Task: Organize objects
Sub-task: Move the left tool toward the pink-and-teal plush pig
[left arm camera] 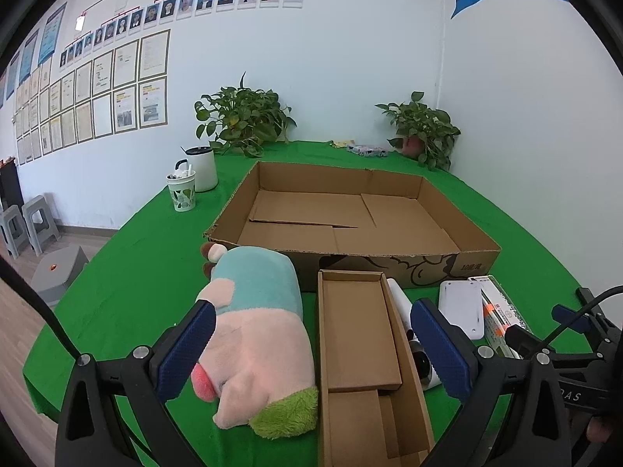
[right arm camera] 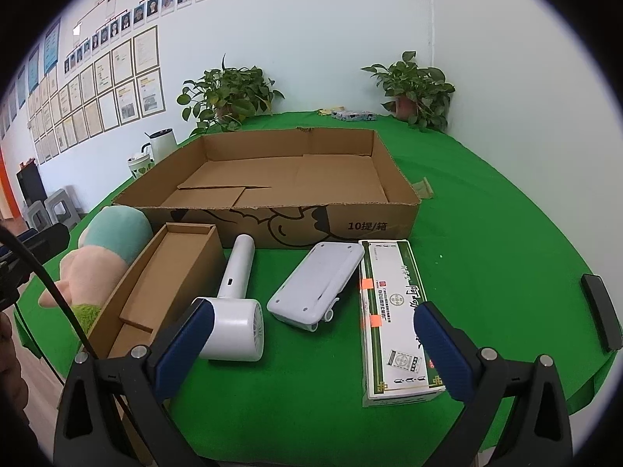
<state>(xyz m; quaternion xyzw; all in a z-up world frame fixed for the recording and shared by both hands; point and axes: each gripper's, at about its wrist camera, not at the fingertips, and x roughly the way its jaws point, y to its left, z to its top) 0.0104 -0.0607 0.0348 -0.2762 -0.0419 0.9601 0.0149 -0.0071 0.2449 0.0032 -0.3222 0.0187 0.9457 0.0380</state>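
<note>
While both claws stood spread wide with nothing between their pads, the task's things lay in a row on the green table cloth (right arm camera: 486,233), just in front of the large shallow cardboard tray (right arm camera: 272,179), which was bare inside. The left gripper (left arm camera: 311,344) hung over a plush toy (left arm camera: 257,330) and a narrow open cardboard box (left arm camera: 362,350) that touched each other side by side; its left pad was close to the toy's pink part. The right gripper (right arm camera: 313,344) hovered above a white handheld fan (right arm camera: 235,307), a white flat device (right arm camera: 317,284) lying face down, and a green-and-white packet (right arm camera: 393,311) with orange tape tabs. The fan lay just beside the narrow box, and the flat device's far corner was close to the packet. Behind the tray, well apart, were two potted plants (left arm camera: 243,114), a white kettle (left arm camera: 202,167), a patterned cup (left arm camera: 182,192) and a small packet (left arm camera: 368,150) by the wall. A dark bar (right arm camera: 601,311) lay at the table's right edge.
</note>
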